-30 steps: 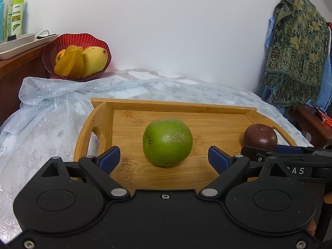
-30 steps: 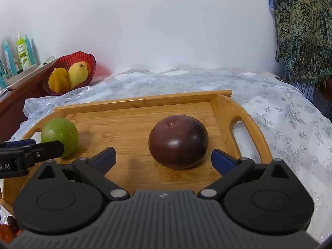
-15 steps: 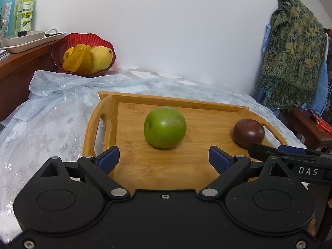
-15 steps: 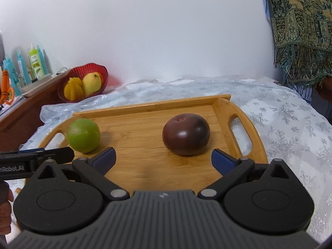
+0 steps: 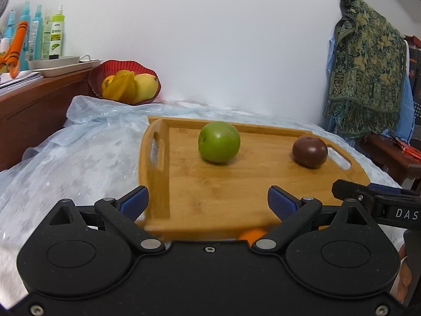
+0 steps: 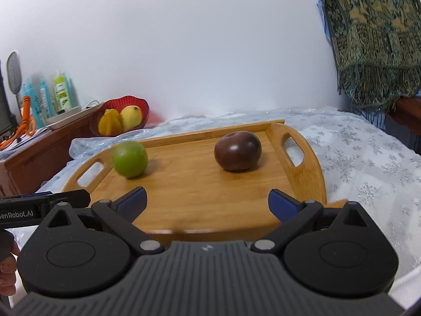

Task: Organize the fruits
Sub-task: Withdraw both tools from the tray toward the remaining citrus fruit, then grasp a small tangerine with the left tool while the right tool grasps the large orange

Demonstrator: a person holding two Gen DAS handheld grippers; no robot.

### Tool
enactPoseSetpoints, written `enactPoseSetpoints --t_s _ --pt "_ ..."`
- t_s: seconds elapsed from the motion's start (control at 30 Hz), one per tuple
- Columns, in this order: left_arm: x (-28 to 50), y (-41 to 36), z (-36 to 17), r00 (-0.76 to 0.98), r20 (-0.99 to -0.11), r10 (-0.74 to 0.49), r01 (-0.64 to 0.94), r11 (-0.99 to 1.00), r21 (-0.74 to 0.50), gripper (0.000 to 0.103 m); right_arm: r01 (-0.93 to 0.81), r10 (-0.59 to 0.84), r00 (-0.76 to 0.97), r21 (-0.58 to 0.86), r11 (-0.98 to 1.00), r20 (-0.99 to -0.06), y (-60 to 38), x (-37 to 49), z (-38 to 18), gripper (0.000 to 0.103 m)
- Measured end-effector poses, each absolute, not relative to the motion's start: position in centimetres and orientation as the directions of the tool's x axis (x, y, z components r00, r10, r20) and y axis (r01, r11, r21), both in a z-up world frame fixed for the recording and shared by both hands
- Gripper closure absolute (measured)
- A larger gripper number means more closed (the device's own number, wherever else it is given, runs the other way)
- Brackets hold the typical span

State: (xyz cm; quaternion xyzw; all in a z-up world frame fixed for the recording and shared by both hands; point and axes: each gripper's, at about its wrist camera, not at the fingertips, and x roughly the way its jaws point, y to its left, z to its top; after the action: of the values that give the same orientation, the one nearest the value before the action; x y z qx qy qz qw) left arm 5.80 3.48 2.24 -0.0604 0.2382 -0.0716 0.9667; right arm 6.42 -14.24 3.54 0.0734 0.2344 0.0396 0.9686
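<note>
A bamboo tray with cut-out handles is seen lying on a bed covered by a pale snowflake-patterned cloth. Two fruits are set on the tray, well apart from each other: a green apple toward the left handle and a dark purple plum near the right handle. Both are seen again in the right wrist view, the green apple at the left and the dark purple plum at the right of the bamboo tray.

The left gripper is held at the near edge of the tray with its blue-padded fingers spread wide; nothing is gripped between them. The right gripper is likewise held at the near edge with its fingers wide apart and nothing between them. Neither fruit is touched by either tool.

A small orange object is partly visible below the tray's near edge in the left wrist view; what it is cannot be told.

Beyond the tray, a red bowl holding a yellow mango and a starfruit is seen by the wall, beside a wooden cabinet on which spray bottles stand. A patterned green shawl is hung at the right
</note>
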Motion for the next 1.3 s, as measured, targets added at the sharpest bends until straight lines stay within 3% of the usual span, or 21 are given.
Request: enactPoseSetpoints --t_s 0.3,0.43,0.53,0.57,0.67,0.8,0.9,1.3 --pt "1.7 2.9 0.9 0.883 -0.434 -0.178 0.153 0.984 -0.091 0.004 -0.082 0.126 0.891 0.119 0.989 -0.435 -12.7 3.2 2.6 0.000" --pt "1.1 2.5 0.7 0.885 -0.431 -0.176 0.160 0.984 -0.073 0.009 -0.119 0.151 0.883 0.098 0.988 -0.445 -12.0 3.1 2.4 0.000" --pt "1.1 2.7 0.8 0.881 -0.426 -0.204 0.179 0.979 -0.098 0.020 -0.150 0.178 0.877 0.099 0.984 -0.447 -11.7 3.1 2.5 0.000" --pt "1.2 2.7 0.9 0.878 -0.428 -0.213 0.188 0.977 -0.101 0.028 -0.159 0.185 0.874 0.095 0.983 -0.449 -11.6 3.1 2.4 0.001" --pt "1.3 2.5 0.8 0.866 -0.441 -0.234 0.212 0.972 -0.098 0.050 -0.180 0.198 0.866 0.084 0.980 -0.460 -11.2 3.1 2.3 0.008" --pt "1.4 2.2 0.6 0.847 -0.454 -0.276 0.248 0.961 -0.120 0.060 -0.213 0.218 0.853 0.066 0.975 -0.474 -10.7 3.2 2.0 0.020" --pt "1.7 1.9 0.6 0.844 -0.457 -0.280 0.257 0.960 -0.114 0.061 -0.223 0.219 0.844 0.052 0.974 -0.490 -10.4 3.3 1.8 0.029" --pt "3.1 2.3 0.0 0.801 -0.483 -0.354 0.274 0.934 -0.231 0.064 -0.241 0.269 0.809 0.123 0.963 -0.523 -10.9 3.8 1.5 0.044"
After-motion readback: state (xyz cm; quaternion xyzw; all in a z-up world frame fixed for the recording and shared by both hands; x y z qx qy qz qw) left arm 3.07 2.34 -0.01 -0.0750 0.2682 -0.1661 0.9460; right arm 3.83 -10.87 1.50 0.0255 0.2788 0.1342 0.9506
